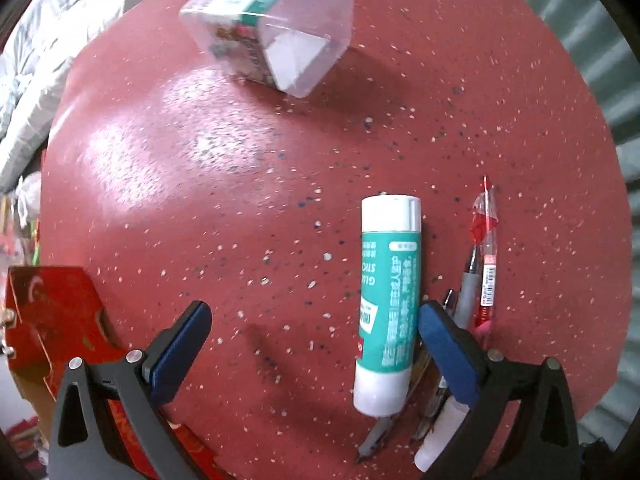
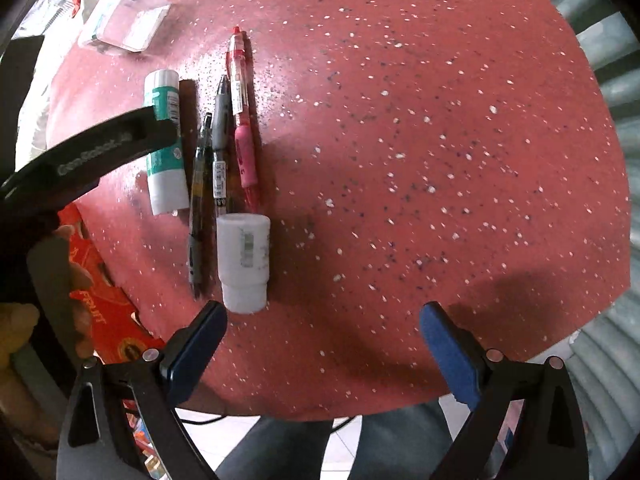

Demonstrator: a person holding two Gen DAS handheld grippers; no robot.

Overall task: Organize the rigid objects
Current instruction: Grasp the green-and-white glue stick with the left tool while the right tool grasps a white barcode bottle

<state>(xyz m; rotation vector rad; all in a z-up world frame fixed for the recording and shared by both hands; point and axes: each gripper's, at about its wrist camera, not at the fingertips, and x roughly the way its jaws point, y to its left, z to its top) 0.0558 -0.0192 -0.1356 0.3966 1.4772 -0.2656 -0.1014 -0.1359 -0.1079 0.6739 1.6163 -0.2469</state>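
Hovering low over the red speckled bench (image 1: pixel 200 168), the left gripper (image 1: pixel 314 332) has its 2 blue-padded fingers (image 1: pixel 182 354) spread wide and released, with nothing between them. Its own right finger sits just beside the lower half of the teal-and-white glue stick (image 1: pixel 387 300), which lies flat on the bench; whether the pad touches the tube cannot be told. The stick lies more inside the gap than outside it, so a small sideways shift would probably centre it for a grasp.

The right gripper (image 2: pixel 322 338) hangs near the bench edge, its fingers (image 2: pixel 450 354) likewise parted and empty, with bare bench between them. Just ahead of its left finger lies a short white bottle (image 2: pixel 243 262) on its side.

Outward from there, the rigid items form a tidy row lying roughly parallel: the glue stick, a dark pen (image 2: pixel 198 200), a grey-grip pen (image 2: pixel 219 140), and a red pen (image 2: pixel 242 120) with a pink grip. The white bottle rests at the near end of the 2 middle pens. The shared alignment suggests they were laid side by side on purpose, as sorting.

Farther away, a clear plastic box (image 1: pixel 272 24) sits tilted near the far edge, well apart from the row; it may be the intended container. A red carton (image 1: pixel 52 320) juts in at the bench's left side.
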